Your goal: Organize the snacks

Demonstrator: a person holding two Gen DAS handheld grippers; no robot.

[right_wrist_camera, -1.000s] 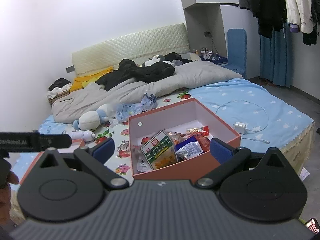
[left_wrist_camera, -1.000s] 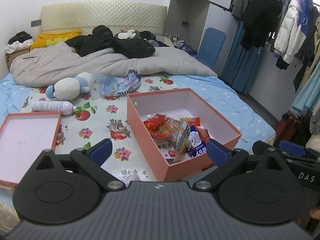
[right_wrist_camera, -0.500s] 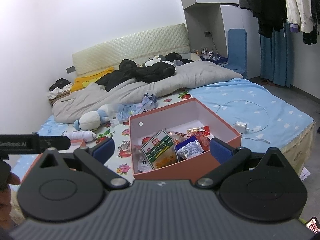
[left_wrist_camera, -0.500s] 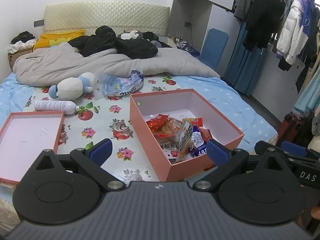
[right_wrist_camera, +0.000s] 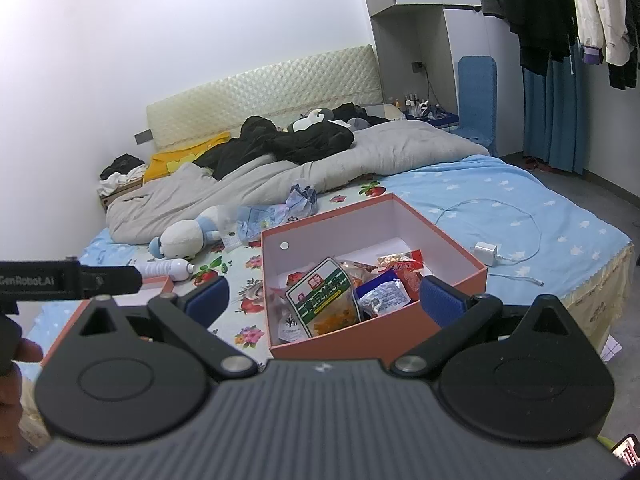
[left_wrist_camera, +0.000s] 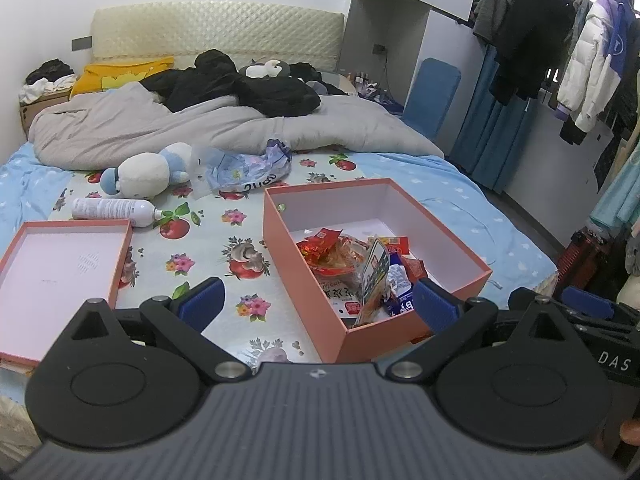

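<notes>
An open salmon-pink box (left_wrist_camera: 440, 236) (right_wrist_camera: 400, 330) stands on the bed and holds several snack packets (left_wrist_camera: 352, 264) (right_wrist_camera: 324, 300), among them a green-and-white pouch leaning upright. Its lid (left_wrist_camera: 56, 268) lies upturned to the left. My left gripper (left_wrist_camera: 316, 300) is open and empty, held in front of the box's near corner. My right gripper (right_wrist_camera: 324, 300) is open and empty, held in front of the box's near side. The right gripper's body shows at the right edge of the left wrist view (left_wrist_camera: 584, 320).
On the flowered sheet lie a white spray bottle (left_wrist_camera: 112, 210), a plush toy (left_wrist_camera: 148, 170) and a crumpled plastic bag (left_wrist_camera: 248, 168). A white charger with cable (right_wrist_camera: 486, 249) lies right of the box. A grey duvet and dark clothes fill the far bed.
Both views have drifted slightly; the left gripper has shifted a little so the box sits slightly more right and farther. Both grippers stay open and empty.
</notes>
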